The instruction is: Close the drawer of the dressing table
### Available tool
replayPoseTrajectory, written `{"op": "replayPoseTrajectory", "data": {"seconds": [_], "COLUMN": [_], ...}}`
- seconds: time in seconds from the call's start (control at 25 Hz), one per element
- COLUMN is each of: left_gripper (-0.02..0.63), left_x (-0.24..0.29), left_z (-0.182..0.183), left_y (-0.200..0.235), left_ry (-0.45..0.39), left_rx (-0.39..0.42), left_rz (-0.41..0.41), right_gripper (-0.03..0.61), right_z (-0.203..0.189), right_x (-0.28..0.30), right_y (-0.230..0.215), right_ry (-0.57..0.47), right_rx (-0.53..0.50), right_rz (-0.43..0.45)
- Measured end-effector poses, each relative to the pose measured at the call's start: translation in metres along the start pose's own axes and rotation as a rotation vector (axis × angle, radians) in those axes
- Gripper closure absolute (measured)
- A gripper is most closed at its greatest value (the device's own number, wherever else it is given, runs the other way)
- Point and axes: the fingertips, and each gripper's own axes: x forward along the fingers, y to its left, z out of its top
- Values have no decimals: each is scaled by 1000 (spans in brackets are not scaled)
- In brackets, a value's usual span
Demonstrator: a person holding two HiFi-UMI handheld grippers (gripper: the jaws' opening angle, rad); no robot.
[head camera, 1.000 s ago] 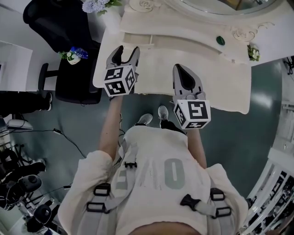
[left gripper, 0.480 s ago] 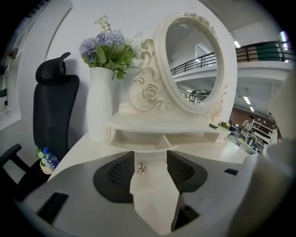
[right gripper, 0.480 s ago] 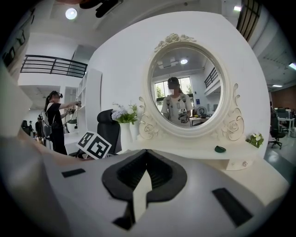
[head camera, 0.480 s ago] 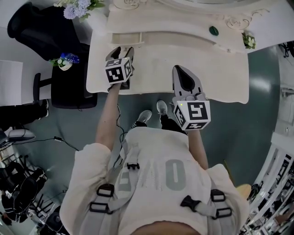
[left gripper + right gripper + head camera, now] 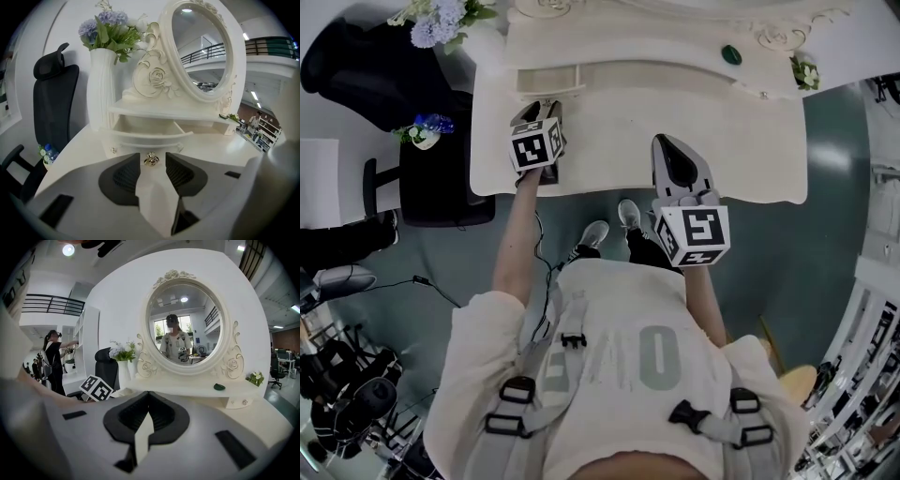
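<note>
The drawer (image 5: 150,139) stands pulled out from under the low shelf (image 5: 164,111) at the left end of the white bench (image 5: 741,141), its inside showing bare. A small gold knob (image 5: 151,160) sits in the middle of its curved front.

The left hand-held gripper (image 5: 153,154) points down at that front. Its jaws are spread and have just been closing. The knob lies right at the gap between their tips, and the pads do not press on it. In the head view this gripper hangs over the left front part of the bench, just before the open drawer.

The right hand-held gripper (image 5: 147,394) has its jaws pressed together at the tips with nothing between them. It is held over the front edge of the bench near the middle, well apart from the drawer, and faces the oval mirror (image 5: 183,324).

A white vase (image 5: 102,84) of blue and white flowers (image 5: 105,28) stands at the left end of the bench, beside the mirror's carved frame. A small dark green thing (image 5: 219,386) lies on the shelf to the right. A black chair (image 5: 54,108) stands off the bench's left end.
</note>
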Motion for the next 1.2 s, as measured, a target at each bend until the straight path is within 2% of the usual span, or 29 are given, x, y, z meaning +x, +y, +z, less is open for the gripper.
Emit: {"op": "replayPoseTrajectory", "data": {"seconds": [0.16,0.48,1.2], "left_gripper": [446,505,509], "left_x": [5,6,6], "left_z": [-7,-7,-7], "left_y": [-1,0,2], "left_ry": [31,34,39], "left_rx": [6,49,82], "left_rz": [-4,23,18], "right_gripper": [569,569,569], "right_z": [-4,-6,-9], "right_x": [1,2,-2], "right_y": [-2,-2,-2], "right_ry": [12,17,36], "right_rx": [-14,-11,-10], "right_rz": [-9,-7,-17]}}
